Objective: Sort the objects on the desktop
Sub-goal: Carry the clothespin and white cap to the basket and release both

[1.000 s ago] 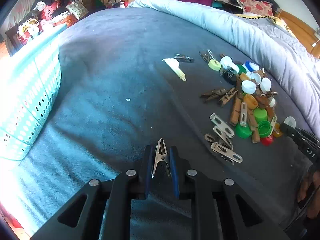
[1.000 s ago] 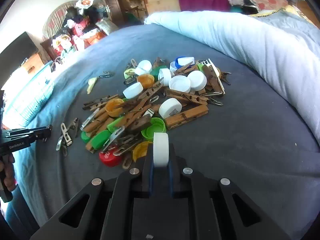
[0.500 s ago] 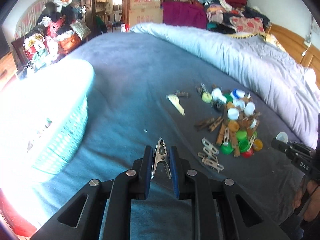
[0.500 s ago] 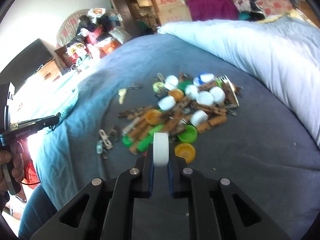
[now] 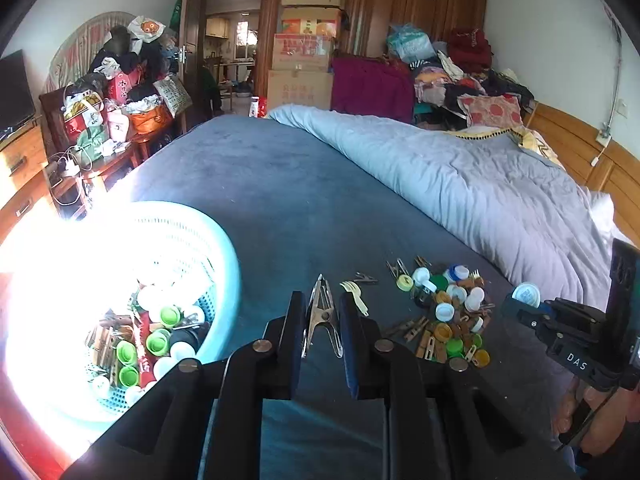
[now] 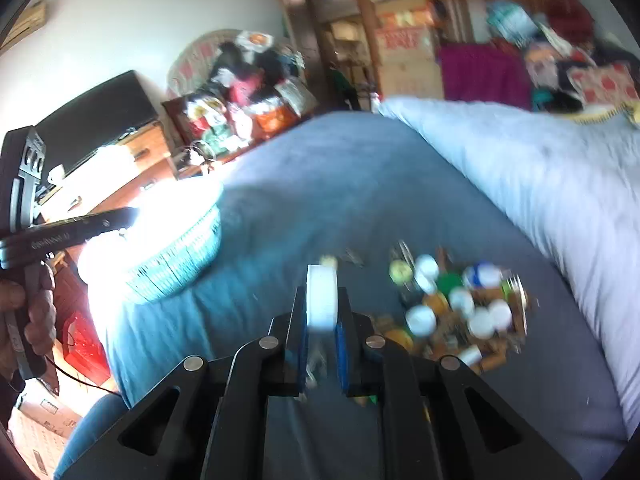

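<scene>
My left gripper point(image 5: 323, 308) is shut on a metal clip point(image 5: 323, 314), held above the blue bedspread, just right of the turquoise basket point(image 5: 224, 280). The basket holds green and white caps and pegs. My right gripper point(image 6: 322, 304) is shut on a white bottle cap point(image 6: 321, 294), edge-on between the pads; it shows in the left wrist view point(image 5: 527, 295) too. The pile of caps, wooden pegs and clips point(image 5: 448, 316) lies on the bed to the right point(image 6: 460, 308). A small yellow fork point(image 5: 356, 296) lies left of the pile.
A rolled pale quilt point(image 5: 480, 184) runs along the bed's right side. The basket point(image 6: 176, 252) stands at the bed's left edge in glare. Cluttered furniture point(image 5: 112, 108) and boxes point(image 5: 304, 64) line the far wall. A hand point(image 6: 28, 312) grips the left tool.
Both grippers have risen away from the bed with their loads still held. The basket's inside has come into the left wrist view. The pile looks smaller and farther.
</scene>
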`<state>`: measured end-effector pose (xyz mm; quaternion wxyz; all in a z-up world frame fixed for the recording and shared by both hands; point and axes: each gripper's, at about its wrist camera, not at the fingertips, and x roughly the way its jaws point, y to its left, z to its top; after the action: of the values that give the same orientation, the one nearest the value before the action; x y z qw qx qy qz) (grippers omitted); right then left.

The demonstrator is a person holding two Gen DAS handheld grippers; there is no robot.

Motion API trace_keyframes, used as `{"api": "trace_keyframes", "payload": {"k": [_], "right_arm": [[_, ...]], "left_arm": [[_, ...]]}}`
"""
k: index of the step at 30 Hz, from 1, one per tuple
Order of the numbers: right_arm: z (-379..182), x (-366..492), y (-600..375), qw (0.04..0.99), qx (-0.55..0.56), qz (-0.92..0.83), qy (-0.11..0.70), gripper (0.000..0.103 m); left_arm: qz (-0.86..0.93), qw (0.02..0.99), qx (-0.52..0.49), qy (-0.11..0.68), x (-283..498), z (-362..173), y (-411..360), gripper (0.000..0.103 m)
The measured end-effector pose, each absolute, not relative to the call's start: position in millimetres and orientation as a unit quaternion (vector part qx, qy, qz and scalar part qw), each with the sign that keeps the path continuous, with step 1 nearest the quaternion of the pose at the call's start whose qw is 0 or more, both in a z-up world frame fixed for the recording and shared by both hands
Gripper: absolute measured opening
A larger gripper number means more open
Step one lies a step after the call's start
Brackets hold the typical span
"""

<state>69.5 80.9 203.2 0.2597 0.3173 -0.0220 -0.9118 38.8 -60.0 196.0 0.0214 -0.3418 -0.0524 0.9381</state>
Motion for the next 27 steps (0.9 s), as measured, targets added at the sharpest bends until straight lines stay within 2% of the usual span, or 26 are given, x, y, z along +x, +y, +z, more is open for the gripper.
{"api": "trace_keyframes", "payload": {"k": [16, 27], "right_arm": [[293, 40, -40, 0.341, 0.268, -0.901, 0.019, 0.013], [314, 11, -135, 0.392, 0.271, -0.878, 0.049, 0.014]], "left_arm": [[0.939, -0.062, -0.329, -0.076, 39, 228, -177, 0.018], [0.934, -0.099, -0.334, -0.079, 34, 236, -246, 0.018]]}}
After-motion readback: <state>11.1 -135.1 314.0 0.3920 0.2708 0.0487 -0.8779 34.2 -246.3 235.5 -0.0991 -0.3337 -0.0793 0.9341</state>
